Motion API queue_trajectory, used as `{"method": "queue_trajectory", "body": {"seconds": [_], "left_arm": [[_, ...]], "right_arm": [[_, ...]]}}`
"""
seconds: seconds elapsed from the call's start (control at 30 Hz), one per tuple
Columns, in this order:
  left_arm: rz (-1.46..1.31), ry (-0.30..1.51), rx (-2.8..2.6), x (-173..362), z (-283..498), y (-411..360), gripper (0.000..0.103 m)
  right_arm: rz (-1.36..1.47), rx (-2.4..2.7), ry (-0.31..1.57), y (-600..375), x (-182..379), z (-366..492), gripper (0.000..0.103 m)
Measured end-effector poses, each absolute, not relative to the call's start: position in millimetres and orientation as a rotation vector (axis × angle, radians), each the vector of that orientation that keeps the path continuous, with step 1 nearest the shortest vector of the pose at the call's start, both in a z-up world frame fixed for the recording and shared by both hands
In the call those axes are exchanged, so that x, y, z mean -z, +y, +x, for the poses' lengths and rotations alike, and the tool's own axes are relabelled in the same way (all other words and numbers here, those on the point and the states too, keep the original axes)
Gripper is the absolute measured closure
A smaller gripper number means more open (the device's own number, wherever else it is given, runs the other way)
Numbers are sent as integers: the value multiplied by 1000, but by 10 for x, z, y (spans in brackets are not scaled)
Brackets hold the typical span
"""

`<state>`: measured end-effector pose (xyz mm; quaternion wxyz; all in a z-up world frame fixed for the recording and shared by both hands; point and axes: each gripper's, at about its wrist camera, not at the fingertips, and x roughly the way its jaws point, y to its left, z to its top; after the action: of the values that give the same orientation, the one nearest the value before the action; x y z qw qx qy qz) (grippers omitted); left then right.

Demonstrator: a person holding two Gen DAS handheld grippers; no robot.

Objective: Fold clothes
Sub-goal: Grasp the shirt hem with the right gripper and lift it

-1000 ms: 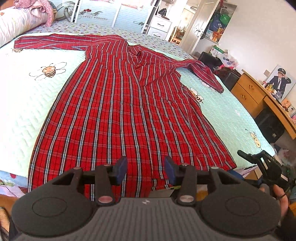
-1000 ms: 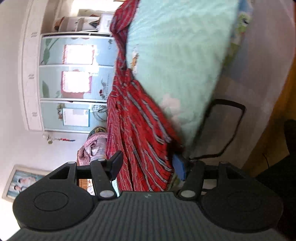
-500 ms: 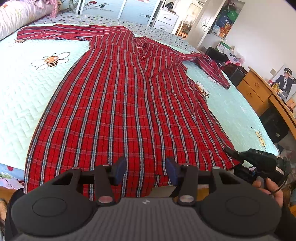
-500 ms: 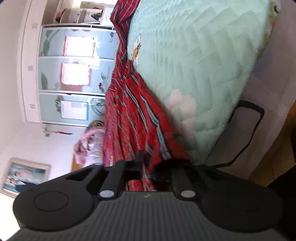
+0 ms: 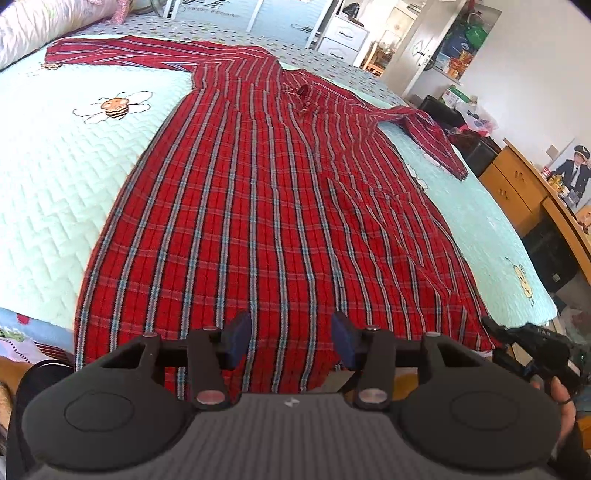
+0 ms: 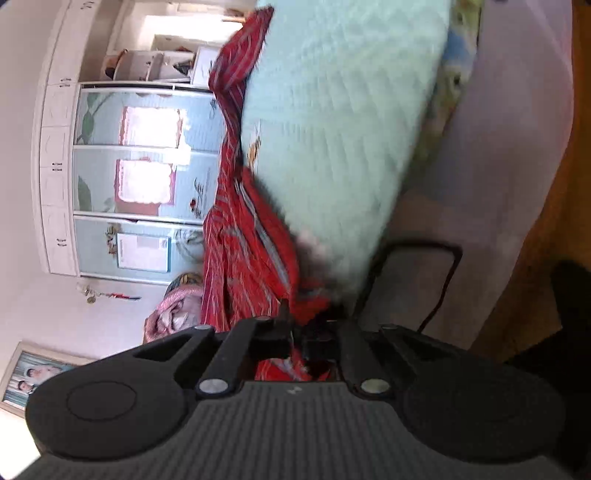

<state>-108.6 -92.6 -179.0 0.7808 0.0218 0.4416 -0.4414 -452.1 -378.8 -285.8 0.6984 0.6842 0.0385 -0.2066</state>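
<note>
A long red plaid dress (image 5: 266, 206) lies spread flat on the mint quilted bedspread (image 5: 55, 166), sleeves out to both sides. My left gripper (image 5: 291, 339) hovers open over the middle of the near hem, with nothing pinched between its blue pads. My right gripper (image 5: 495, 328) is at the hem's right corner by the bed edge. In the right wrist view that gripper (image 6: 301, 334) has red cloth (image 6: 255, 258) bunched between its fingers; the jaws stand close together and are opening.
A wooden desk (image 5: 517, 184) with a framed photo stands right of the bed. A pillow (image 5: 26, 33) lies at the far left. A wardrobe with glass doors (image 6: 129, 177) is beyond the bed. A black cable loop (image 6: 443, 258) hangs by the bed's side.
The right gripper, open beside the hem corner a second ago, has closed on the red cloth. The left gripper has kept its opening and place.
</note>
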Motion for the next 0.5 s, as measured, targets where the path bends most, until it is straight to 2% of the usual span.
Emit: {"method": "queue_trajectory", "body": {"seconds": [0.03, 0.07, 0.23, 0.27, 0.33, 0.37, 0.5], "left_arm": [[48, 955, 953, 1795, -1089, -931, 53], [48, 957, 951, 1799, -1088, -935, 53], [49, 957, 948, 1797, -1115, -936, 53], [52, 958, 948, 1803, -1123, -938, 53], [58, 965, 946, 1822, -1133, -941, 53], [59, 967, 944, 1829, -1132, -943, 53], [53, 960, 936, 1808, -1101, -913, 53]], "right_arm": [[1518, 452, 98, -3790, 2826, -4470, 67], [1504, 440, 115, -3778, 2798, -4412, 49], [1430, 378, 226, -3699, 2694, -4085, 47], [1421, 372, 231, -3694, 2686, -4049, 51], [1423, 360, 237, -3706, 2706, -4002, 91], [1431, 369, 238, -3715, 2719, -4007, 100], [1433, 419, 169, -3726, 2677, -4238, 101]]}}
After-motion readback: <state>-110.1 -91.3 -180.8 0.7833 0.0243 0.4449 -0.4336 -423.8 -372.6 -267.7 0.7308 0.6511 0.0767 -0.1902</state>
